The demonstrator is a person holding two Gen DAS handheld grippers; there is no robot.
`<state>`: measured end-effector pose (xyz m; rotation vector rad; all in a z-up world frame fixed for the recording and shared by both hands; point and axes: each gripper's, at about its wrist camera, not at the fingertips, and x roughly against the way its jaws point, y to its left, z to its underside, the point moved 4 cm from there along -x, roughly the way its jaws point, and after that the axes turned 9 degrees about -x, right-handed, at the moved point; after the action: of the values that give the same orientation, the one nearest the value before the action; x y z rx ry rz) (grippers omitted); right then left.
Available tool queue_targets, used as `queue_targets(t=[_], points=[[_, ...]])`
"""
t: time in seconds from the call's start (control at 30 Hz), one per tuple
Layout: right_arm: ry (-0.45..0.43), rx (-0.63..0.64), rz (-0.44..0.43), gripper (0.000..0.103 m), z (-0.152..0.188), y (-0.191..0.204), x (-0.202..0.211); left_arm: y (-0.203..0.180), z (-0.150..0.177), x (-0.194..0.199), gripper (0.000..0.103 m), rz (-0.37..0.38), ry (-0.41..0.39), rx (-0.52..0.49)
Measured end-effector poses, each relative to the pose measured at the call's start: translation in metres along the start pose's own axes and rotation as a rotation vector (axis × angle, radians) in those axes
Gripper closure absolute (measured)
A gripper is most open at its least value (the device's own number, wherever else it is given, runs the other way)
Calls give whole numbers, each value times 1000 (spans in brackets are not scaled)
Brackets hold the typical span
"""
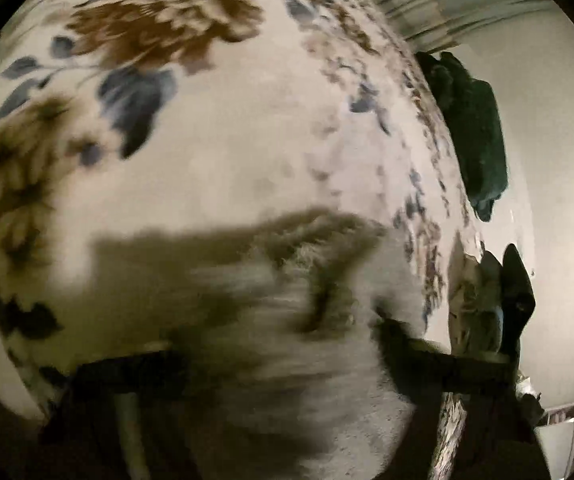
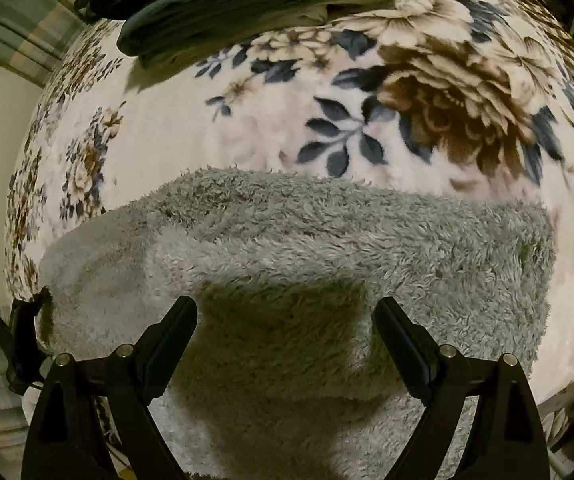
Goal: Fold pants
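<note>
Fluffy grey pants [image 2: 327,248] lie folded across the floral blanket [image 2: 247,132] on the bed. My right gripper [image 2: 285,312] is open, its fingers spread just above the near edge of the pants, holding nothing. In the left wrist view the picture is blurred: the grey pants [image 1: 287,340] fill the lower middle between my left gripper's fingers [image 1: 427,354], which stand wide apart. The left gripper [image 1: 279,356] is open over the fabric. The left gripper also shows at the pants' left corner in the right wrist view [image 2: 23,340].
A pile of dark green folded clothes [image 2: 223,0] sits at the far side of the bed, also seen in the left wrist view [image 1: 475,132]. A pale wall [image 1: 547,160] and striped bedding [image 2: 19,28] border the blanket.
</note>
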<state>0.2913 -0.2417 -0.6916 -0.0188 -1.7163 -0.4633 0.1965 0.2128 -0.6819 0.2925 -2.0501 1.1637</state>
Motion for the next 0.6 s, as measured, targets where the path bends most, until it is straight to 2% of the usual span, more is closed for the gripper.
queue_targets(t=[0.03, 0.1, 0.23, 0.33, 0.43, 0.53, 0.6], points=[[-3, -3, 0, 10, 0, -1, 0, -4, 0, 1, 69, 6, -5, -13], [-10, -4, 0, 10, 1, -5, -1, -16, 1, 11, 75, 33, -30, -60], [-32, 2, 0, 10, 1, -15, 1, -58, 6, 47, 77, 69, -86, -185], [-43, -3, -7, 10, 3, -25, 6, -107, 21, 83, 78, 126, -116, -287], [-47, -24, -13, 10, 6, -45, 18, -175, 51, 114, 78, 192, -105, -415], [-57, -53, -7, 10, 9, -75, 36, -237, 96, 124, 78, 253, -41, -531], [-68, -85, 4, 10, 12, -103, 52, -280, 143, 122, 78, 287, 27, -630]])
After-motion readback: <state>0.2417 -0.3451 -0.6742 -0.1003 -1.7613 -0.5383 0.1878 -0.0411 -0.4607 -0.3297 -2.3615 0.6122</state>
